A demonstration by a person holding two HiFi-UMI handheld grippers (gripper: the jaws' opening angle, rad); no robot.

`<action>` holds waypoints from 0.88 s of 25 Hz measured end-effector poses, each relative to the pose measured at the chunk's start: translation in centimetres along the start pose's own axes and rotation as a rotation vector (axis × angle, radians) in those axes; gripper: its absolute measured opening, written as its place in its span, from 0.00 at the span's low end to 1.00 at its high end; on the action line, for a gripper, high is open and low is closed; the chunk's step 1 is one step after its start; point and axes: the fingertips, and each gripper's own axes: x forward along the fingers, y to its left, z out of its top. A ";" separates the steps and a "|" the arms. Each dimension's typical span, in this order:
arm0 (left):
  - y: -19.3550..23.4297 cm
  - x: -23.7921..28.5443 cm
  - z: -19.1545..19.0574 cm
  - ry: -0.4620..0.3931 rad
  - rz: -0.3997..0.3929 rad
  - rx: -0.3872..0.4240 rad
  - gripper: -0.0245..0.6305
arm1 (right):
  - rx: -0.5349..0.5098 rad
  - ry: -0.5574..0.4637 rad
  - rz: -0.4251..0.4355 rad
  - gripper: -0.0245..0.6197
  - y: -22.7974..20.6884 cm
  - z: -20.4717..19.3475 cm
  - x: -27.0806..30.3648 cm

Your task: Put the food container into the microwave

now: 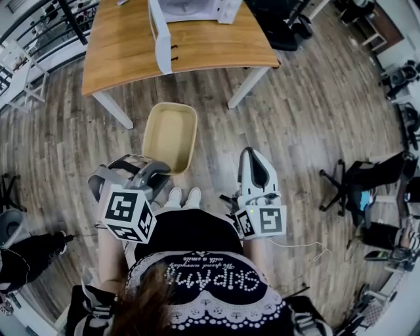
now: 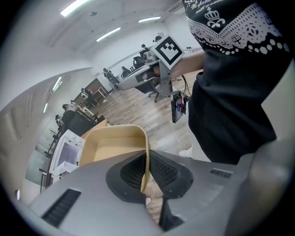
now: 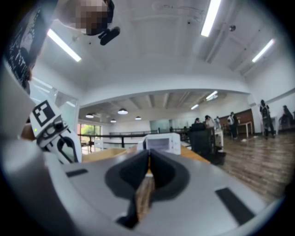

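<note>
The beige food container (image 1: 169,134) is clamped by its wall in the left tool (image 2: 146,173) for carriage to the open microwave (image 1: 193,8) on the desk (image 1: 131,46); the right tool (image 3: 148,173) is closed, empty.

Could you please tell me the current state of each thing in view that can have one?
food container: empty, no lid, held in the air above the floor, not yet in the microwave.
left gripper: shut on the food container's side wall.
right gripper: shut, holding nothing.
microwave: standing on the table.
door of the microwave: swung open.
</note>
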 end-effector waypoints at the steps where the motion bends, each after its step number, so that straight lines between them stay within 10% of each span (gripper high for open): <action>1: 0.0 0.2 0.3 0.001 0.000 -0.001 0.11 | 0.003 -0.003 0.006 0.09 -0.2 0.1 -0.1; 22: -0.2 2.9 2.9 0.044 0.012 -0.045 0.11 | 0.046 -0.003 0.008 0.09 -5.9 -1.3 -4.2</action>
